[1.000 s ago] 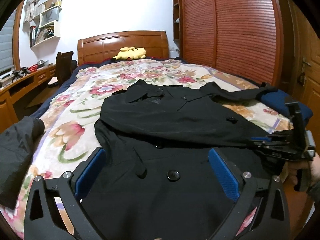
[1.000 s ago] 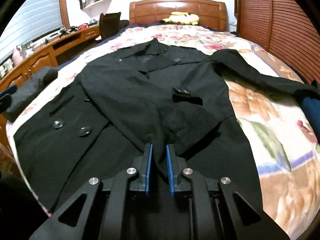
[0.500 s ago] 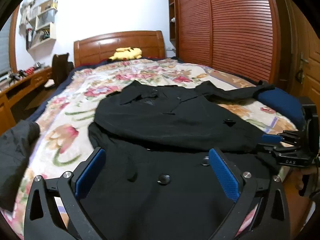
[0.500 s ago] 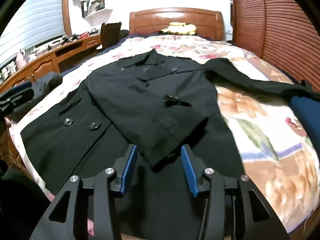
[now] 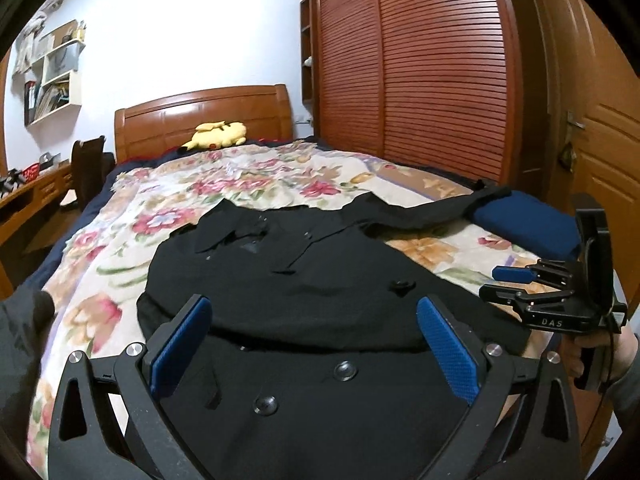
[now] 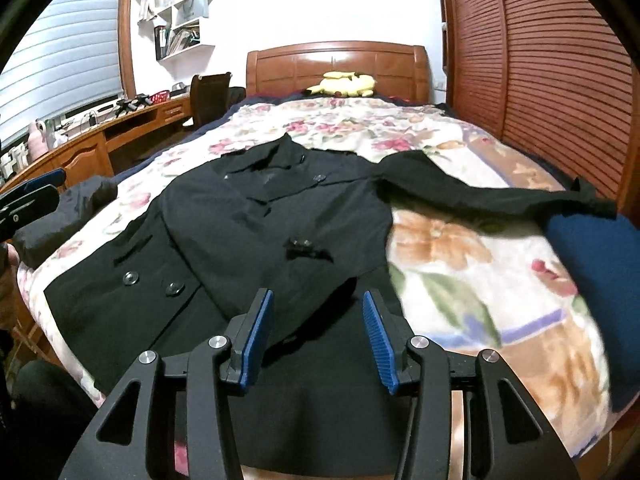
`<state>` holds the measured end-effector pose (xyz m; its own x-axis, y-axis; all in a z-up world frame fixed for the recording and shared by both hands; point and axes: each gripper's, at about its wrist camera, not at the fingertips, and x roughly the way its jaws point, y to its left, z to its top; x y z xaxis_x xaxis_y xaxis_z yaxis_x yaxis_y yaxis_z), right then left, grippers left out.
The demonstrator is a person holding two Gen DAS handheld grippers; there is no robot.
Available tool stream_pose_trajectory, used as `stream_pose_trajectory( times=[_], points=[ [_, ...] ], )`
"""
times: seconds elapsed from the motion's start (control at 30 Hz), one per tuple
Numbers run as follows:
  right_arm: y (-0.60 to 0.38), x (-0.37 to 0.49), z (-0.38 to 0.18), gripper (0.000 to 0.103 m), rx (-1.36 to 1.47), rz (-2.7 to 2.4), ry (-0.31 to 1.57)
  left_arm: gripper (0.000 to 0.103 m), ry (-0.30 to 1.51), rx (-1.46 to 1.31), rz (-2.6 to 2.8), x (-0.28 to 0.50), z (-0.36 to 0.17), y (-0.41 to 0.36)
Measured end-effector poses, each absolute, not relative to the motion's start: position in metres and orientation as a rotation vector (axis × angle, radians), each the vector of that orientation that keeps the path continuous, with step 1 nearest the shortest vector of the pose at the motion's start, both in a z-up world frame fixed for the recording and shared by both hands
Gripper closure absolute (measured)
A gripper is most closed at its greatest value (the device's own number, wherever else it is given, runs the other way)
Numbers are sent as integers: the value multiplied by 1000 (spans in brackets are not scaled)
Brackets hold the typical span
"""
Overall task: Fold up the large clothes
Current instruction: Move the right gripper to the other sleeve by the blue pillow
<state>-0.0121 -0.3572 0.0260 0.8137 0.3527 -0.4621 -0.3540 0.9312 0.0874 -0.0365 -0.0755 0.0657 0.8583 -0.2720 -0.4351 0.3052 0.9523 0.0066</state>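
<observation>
A black double-breasted coat [image 5: 304,280] [image 6: 256,232] lies face up on the floral bedspread [image 5: 132,248]. One sleeve is folded across its front. The other sleeve [image 6: 480,196] [image 5: 420,216] stretches out to the right. My left gripper [image 5: 314,344] hangs wide open above the coat's lower front, with nothing between its pads. My right gripper [image 6: 318,340] is open above the folded sleeve's end, and its blue pads are clear of the cloth. It shows at the right edge of the left wrist view [image 5: 492,282], held by a hand. The left gripper [image 6: 40,190] shows at the left edge of the right wrist view.
A yellow plush toy [image 5: 216,134] lies by the wooden headboard [image 6: 336,62]. A blue cushion [image 6: 596,264] sits on the bed's right side and a dark garment [image 6: 60,216] on its left edge. A desk and chair [image 6: 208,96] stand left, a slatted wardrobe [image 5: 432,80] right.
The right gripper was shut on the coat's folded sleeve; it has let go, opened and drawn back. The left gripper has risen and pulled back, still open.
</observation>
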Motion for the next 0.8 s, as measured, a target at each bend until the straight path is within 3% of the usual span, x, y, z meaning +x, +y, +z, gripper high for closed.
stream_pose_trajectory(
  times=[0.4, 0.53, 0.8],
  points=[
    [-378, 17, 26, 54, -13, 309, 476, 0, 478, 115, -346, 17, 50, -114],
    [-387, 38, 27, 34, -9, 277, 485, 0, 488, 123, -355, 35, 40, -123],
    [-418, 97, 40, 31, 18, 163, 507, 0, 535, 102, -361, 66, 10, -127]
  ],
)
